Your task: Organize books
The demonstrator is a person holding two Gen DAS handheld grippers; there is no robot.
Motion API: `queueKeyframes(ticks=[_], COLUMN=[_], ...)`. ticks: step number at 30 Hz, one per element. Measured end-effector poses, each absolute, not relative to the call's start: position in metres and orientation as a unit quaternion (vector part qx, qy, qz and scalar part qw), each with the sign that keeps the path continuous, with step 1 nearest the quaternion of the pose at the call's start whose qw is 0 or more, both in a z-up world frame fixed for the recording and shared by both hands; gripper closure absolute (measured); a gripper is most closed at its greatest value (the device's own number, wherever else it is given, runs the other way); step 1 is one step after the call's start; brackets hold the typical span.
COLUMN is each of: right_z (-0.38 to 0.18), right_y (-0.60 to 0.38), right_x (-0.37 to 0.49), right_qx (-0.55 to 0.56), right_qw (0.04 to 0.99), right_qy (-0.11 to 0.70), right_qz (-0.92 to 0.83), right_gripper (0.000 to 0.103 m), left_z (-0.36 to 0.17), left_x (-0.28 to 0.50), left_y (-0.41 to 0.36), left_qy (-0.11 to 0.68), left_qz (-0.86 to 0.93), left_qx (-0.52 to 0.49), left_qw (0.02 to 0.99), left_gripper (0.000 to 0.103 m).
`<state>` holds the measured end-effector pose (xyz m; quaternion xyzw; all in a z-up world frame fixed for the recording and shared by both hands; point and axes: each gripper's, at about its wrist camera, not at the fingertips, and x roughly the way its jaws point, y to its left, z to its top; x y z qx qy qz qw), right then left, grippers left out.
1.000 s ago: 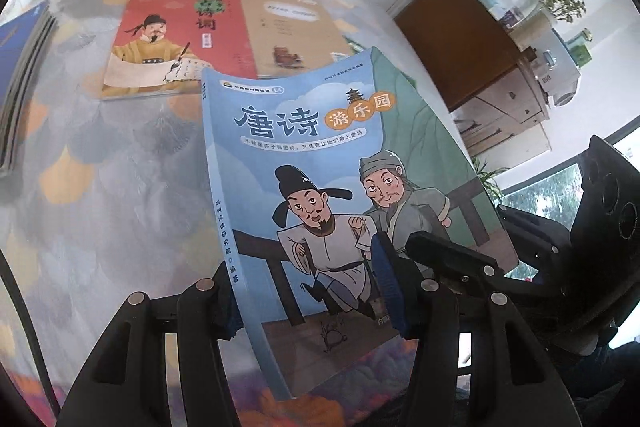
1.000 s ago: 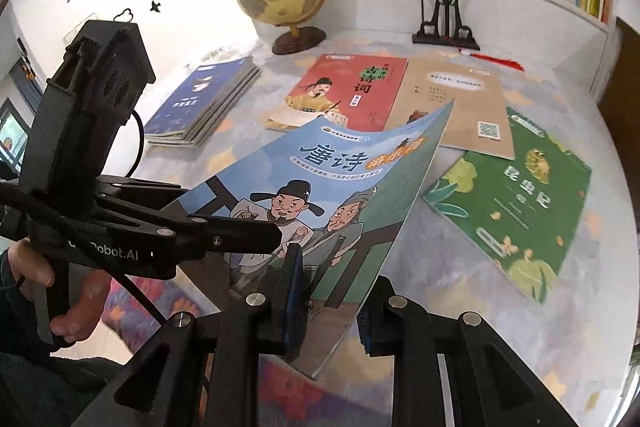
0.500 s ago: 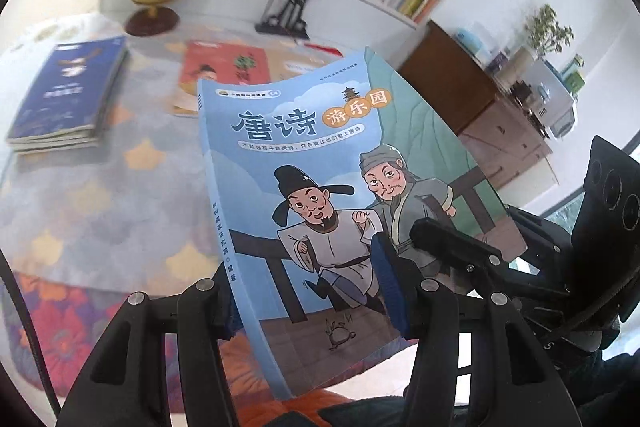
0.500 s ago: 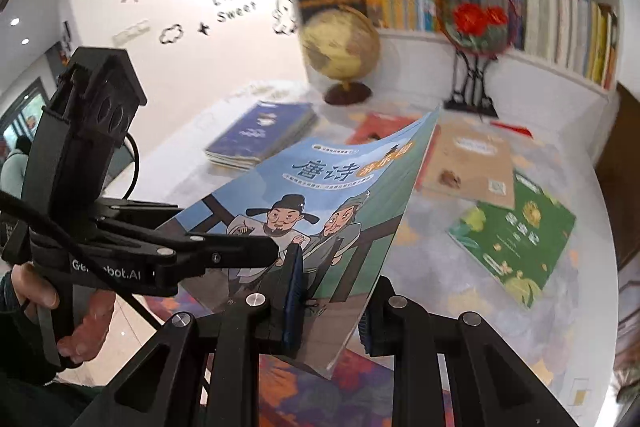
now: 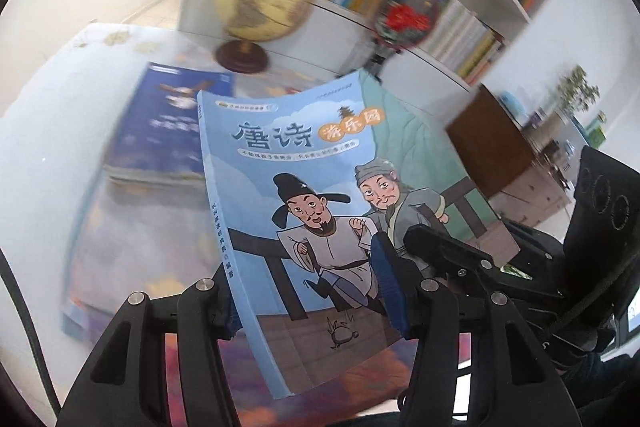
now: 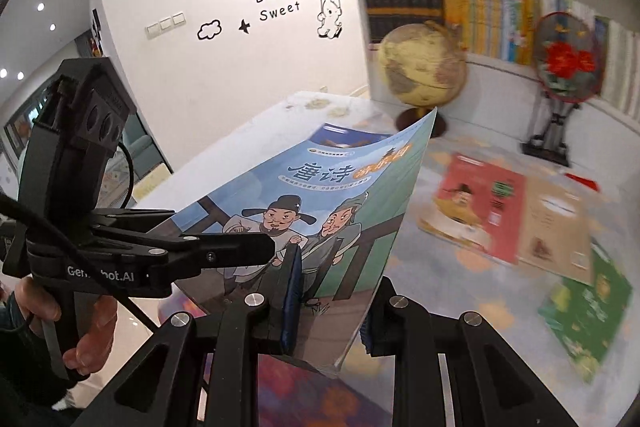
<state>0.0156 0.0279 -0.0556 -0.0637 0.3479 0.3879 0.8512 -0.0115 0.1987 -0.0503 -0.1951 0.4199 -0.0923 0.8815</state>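
Blue book [image 5: 304, 195]: held tilted in the air above the worktop [image 6: 460, 291], gripped by both tools.
Left tool [image 5: 308, 291]: clamped on the book's near spine edge.
Right tool [image 6: 330, 311]: pinching the book's near right edge.
Dark blue stack [image 5: 168, 131]: far left, near the globe [image 6: 422, 69].
Red book [image 6: 480, 203]: flat at right.

Home study: bookshelves [image 6: 500, 15], globe [image 6: 422, 67].
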Motion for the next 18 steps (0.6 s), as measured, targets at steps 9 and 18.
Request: queueKeyframes(ticks=[9, 18], right_z=[-0.095, -0.132], right_y=[0.134, 0.174], right_x=[0.099, 0.168], right_qx=[-0.016, 0.041], right_qw=[0.832, 0.825], right_qy=[0.402, 0.452], right_qz=[0.383, 0.337], right_gripper=[0.078, 0.077], left_z=[-0.089, -0.127], left_x=[0.062, 0.121], left_y=[0.303, 0.343], left_qy=[0.444, 0.472], left_qz=[-0.082, -0.103], left_qx=[-0.212, -0.230], left_qw=[0.867, 0.845], left_gripper=[0.052, 0.052])
